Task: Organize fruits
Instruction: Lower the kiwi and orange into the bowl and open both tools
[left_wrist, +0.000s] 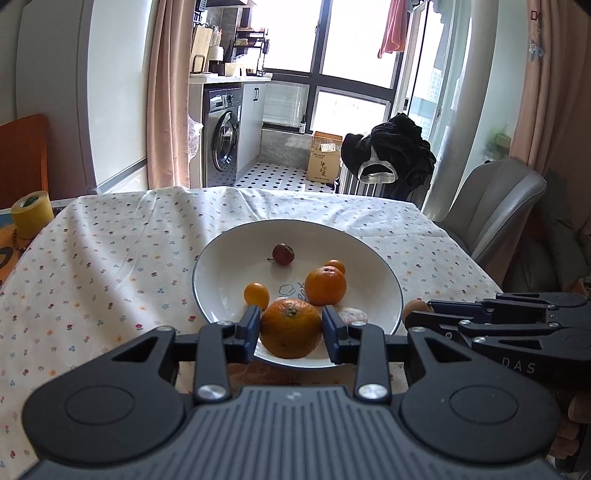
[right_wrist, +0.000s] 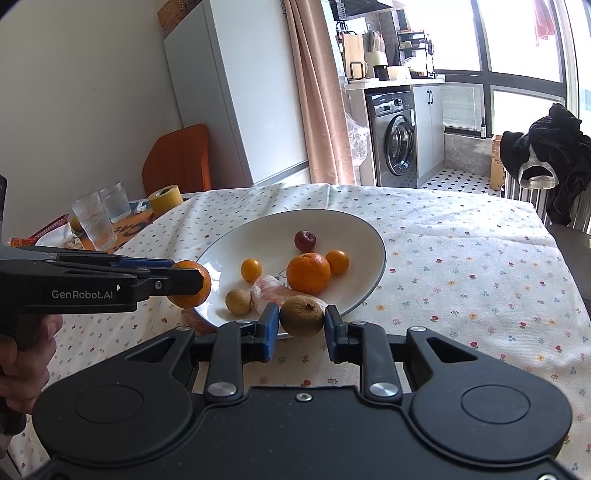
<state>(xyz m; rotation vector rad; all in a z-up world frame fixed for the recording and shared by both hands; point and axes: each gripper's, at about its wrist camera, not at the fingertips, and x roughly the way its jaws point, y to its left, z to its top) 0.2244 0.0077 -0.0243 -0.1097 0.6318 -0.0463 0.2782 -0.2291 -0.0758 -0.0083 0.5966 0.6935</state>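
My left gripper (left_wrist: 291, 328) is shut on a large orange (left_wrist: 290, 328), held just above the near rim of a white plate (left_wrist: 225, 258). In the right wrist view the same left gripper (right_wrist: 195, 282) comes in from the left with that orange (right_wrist: 192, 284) at the plate's (right_wrist: 369, 240) left edge. My right gripper (right_wrist: 301, 319) is shut on a brown round fruit (right_wrist: 301, 318) at the plate's near rim. On the plate lie another orange (right_wrist: 308, 272), two small yellow-orange fruits (right_wrist: 251, 269) (right_wrist: 337, 261), a dark red fruit (right_wrist: 305, 240), a pale brown fruit (right_wrist: 238, 301) and a pinkish wrapped piece (right_wrist: 269, 291).
A flowered cloth (right_wrist: 461, 266) covers the table. Glasses (right_wrist: 96, 221), a yellow tape roll (right_wrist: 165, 199) and packets stand at the far left. An orange chair (right_wrist: 177, 158) is behind them; a grey chair (left_wrist: 495, 206) stands at the table's right. A person's hand (right_wrist: 22, 354) holds the left gripper.
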